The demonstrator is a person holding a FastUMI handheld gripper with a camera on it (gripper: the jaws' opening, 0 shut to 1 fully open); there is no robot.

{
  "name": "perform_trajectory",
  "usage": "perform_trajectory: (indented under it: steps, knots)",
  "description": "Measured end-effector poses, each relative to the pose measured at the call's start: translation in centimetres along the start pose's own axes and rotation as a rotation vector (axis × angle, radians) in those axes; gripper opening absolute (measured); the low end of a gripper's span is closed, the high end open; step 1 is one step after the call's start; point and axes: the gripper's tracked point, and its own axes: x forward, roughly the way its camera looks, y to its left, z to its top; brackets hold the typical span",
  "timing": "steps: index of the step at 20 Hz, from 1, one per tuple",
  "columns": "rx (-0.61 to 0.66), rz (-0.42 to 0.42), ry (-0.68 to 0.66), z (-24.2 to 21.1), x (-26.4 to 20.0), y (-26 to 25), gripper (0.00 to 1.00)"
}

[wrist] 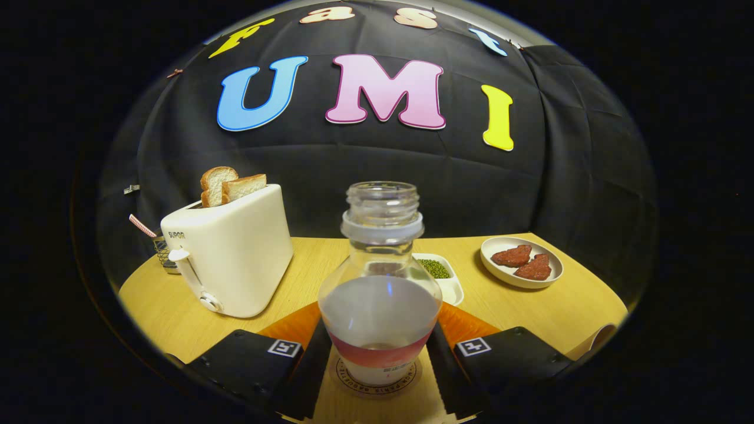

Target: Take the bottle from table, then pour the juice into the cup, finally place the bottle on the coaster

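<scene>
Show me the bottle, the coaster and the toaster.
bottle [380, 306]: gripper view, its clear belly, between the jaws.
coaster [377, 386]: gripper view, rim under the bottle.
toaster [244, 253]: gripper view, its white side.

The one camera rides on the gripper, low over the wooden worktop, looking forward and roughly level along its two black fingers, which rise from the bottom of the frame. It sits very close to the clear bottle standing between those fingers at lower centre; each finger lies against a side of the bottle. The fisheye lens bends the worktop's edge into a curve. Further off, the toaster stands at left of centre and a plate at right of centre, with the booth's black cloth wall across the upper half.
</scene>
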Motion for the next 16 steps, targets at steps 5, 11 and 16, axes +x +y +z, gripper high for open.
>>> perform_trajectory:
  steps: [5,11,16]
  knots:
    - [-0.04,-0.052,0.048,-0.2,-0.8,-1.2,0.97]
    - [-0.036,-0.003,0.084,0.5,-3.9,-0.1,0.97]
    - [-0.052,-0.024,0.063,3.1,-8.9,-0.4,0.98]
